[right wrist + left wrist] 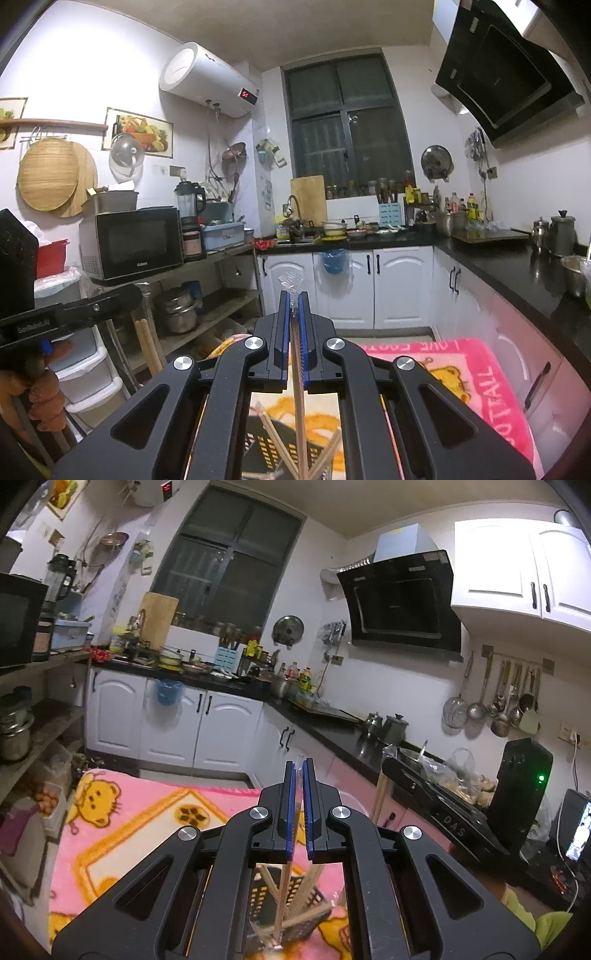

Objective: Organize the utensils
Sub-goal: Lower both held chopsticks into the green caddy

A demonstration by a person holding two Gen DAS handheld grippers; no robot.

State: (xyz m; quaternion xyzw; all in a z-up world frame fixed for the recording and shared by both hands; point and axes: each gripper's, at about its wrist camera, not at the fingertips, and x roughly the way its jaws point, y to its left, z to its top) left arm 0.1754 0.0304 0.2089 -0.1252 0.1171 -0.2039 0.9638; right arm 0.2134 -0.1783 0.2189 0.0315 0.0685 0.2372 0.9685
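Observation:
My left gripper (299, 767) is shut on a sheet of clear plastic wrap (300, 775). Under its jaws several wooden chopsticks (282, 893) stand in a black perforated basket (260, 897) on the pink cartoon blanket (147, 812). My right gripper (294, 295) is shut on clear plastic (291, 280) and one wooden chopstick (298, 369), which runs down to the basket (269, 443). In the right wrist view the left gripper (137, 292) shows at the left, with wooden sticks (147, 343) hanging below its tip. More wooden sticks (380, 794) show to the right of the left gripper's fingers.
A hand in an orange glove (44, 387) holds the left gripper. White cabinets (399, 284) under a black counter (517, 266) run along the back and right. A shelf with a microwave (136, 240) stands left. A black appliance (443, 812) sits at the right.

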